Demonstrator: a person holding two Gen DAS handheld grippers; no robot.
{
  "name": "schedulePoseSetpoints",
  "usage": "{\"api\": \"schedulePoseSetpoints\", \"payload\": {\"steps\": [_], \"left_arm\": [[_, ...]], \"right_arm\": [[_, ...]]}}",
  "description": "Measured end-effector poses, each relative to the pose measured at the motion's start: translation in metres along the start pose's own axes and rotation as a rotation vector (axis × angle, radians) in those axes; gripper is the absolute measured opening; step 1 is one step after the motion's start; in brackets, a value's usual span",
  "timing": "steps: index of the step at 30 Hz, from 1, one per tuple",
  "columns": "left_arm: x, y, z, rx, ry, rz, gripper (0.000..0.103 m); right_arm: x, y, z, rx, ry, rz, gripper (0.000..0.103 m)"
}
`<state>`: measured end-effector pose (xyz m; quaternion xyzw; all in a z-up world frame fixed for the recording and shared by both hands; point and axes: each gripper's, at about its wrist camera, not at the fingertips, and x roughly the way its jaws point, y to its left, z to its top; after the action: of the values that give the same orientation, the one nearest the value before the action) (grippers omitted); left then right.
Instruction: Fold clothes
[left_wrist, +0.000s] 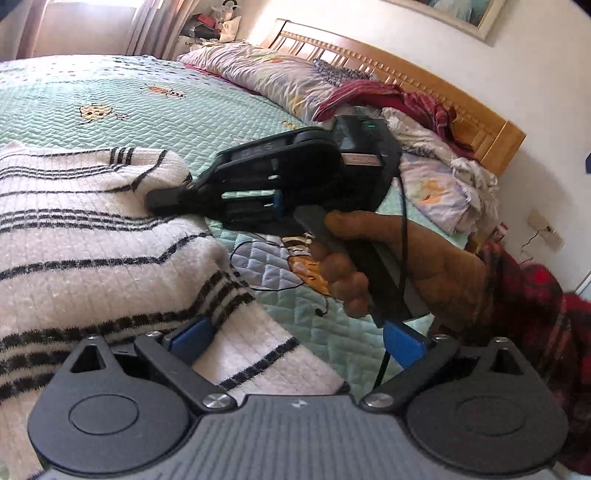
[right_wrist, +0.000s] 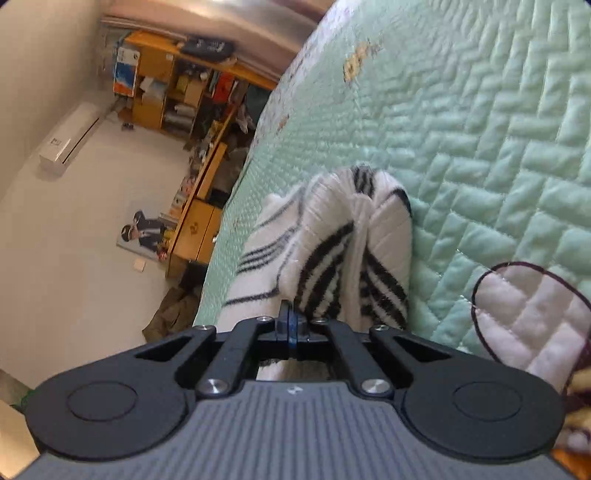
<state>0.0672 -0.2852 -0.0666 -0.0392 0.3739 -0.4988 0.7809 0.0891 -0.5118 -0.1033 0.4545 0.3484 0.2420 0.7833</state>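
Nearest the lens in the left wrist view, the left gripper (left_wrist: 295, 341): blue pads spread wide, nothing between them, one pad resting at the hem of the white sweater with black stripes (left_wrist: 85, 251), the other over bare quilt (left_wrist: 332, 332). Beyond it, the sweater spread flat over the near-left part of the quilt, striped body running away leftward, so lying left and ahead of the released claw, right edge just beside it. Farther on, the right gripper (left_wrist: 166, 197) in a hand (left_wrist: 406, 266) with a red plaid sleeve (left_wrist: 535, 306), tip buried in a bunched cuff or corner of the same knit. Seen from the right wrist view, right gripper (right_wrist: 290, 325) clenched, pads pressed together with a pinch of the sweater's (right_wrist: 332, 236) folded fabric apparently caught there, gathered cloth stretching straight ahead along the fingers. Judged nearer to the work: the right, already gripping; the left free at the hem. Toward the far edge, pillows (left_wrist: 266, 77), a heap of other clothes (left_wrist: 388, 99), wooden headboard (left_wrist: 424, 77).
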Motion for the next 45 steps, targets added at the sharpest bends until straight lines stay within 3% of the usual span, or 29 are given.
{"api": "schedulePoseSetpoints", "payload": {"steps": [1, 3, 4, 6, 8, 9, 10, 13, 16, 20, 24, 27, 30, 32, 37, 42, 45], "left_arm": [[-0.006, -0.001, -0.001, -0.01, -0.011, -0.005, 0.097], [-0.02, -0.006, -0.003, -0.011, -0.018, -0.016, 0.093], [-0.028, -0.009, -0.004, -0.007, -0.025, -0.025, 0.092], [-0.05, -0.015, -0.007, 0.003, -0.049, -0.047, 0.091], [-0.07, -0.018, -0.012, 0.022, -0.087, -0.025, 0.092], [-0.077, -0.015, -0.015, 0.015, -0.097, -0.008, 0.092], [-0.081, -0.008, -0.019, -0.013, -0.094, 0.008, 0.093], [-0.091, 0.014, -0.03, -0.096, -0.083, 0.039, 0.092], [-0.091, 0.021, -0.034, -0.12, -0.08, 0.017, 0.092], [-0.091, 0.026, -0.036, -0.134, -0.081, -0.004, 0.094], [-0.091, 0.03, -0.039, -0.148, -0.083, -0.026, 0.096], [-0.089, 0.03, -0.041, -0.139, -0.085, -0.03, 0.097], [-0.086, 0.03, -0.043, -0.145, -0.076, -0.039, 0.096], [-0.089, 0.027, -0.041, -0.142, -0.072, -0.056, 0.096], [-0.113, 0.024, -0.025, -0.157, -0.107, -0.195, 0.096], [-0.118, 0.057, -0.002, -0.258, -0.244, -0.1, 0.099], [-0.099, 0.082, 0.009, -0.316, -0.229, -0.053, 0.099]], "right_arm": [[-0.008, 0.01, -0.002, -0.021, -0.019, 0.002, 0.006], [-0.022, 0.032, -0.008, -0.061, -0.042, 0.063, 0.006], [-0.027, 0.047, -0.014, -0.084, -0.03, 0.126, 0.007], [-0.023, 0.065, -0.028, -0.121, 0.018, 0.161, 0.007], [-0.016, 0.064, -0.043, -0.112, 0.075, 0.097, 0.008], [-0.014, 0.058, -0.049, -0.111, 0.091, 0.033, 0.007], [-0.011, 0.046, -0.054, -0.107, 0.098, -0.076, 0.0], [-0.024, -0.004, -0.063, 0.057, 0.034, -0.041, 0.0], [-0.032, -0.003, -0.065, 0.017, 0.011, -0.06, 0.0], [-0.052, 0.022, -0.066, -0.01, -0.019, -0.069, 0.003], [-0.058, 0.067, -0.094, -0.087, 0.018, 0.039, 0.006], [-0.054, 0.054, -0.11, -0.101, 0.097, -0.034, 0.003], [-0.061, -0.001, -0.113, 0.059, 0.044, -0.052, 0.0], [-0.068, 0.008, -0.11, 0.029, 0.036, -0.064, 0.0], [-0.083, 0.04, -0.088, -0.042, 0.005, -0.041, 0.007], [-0.059, 0.066, -0.036, -0.025, -0.073, 0.037, 0.008], [-0.033, 0.059, -0.004, 0.009, -0.117, 0.013, 0.008]]}}
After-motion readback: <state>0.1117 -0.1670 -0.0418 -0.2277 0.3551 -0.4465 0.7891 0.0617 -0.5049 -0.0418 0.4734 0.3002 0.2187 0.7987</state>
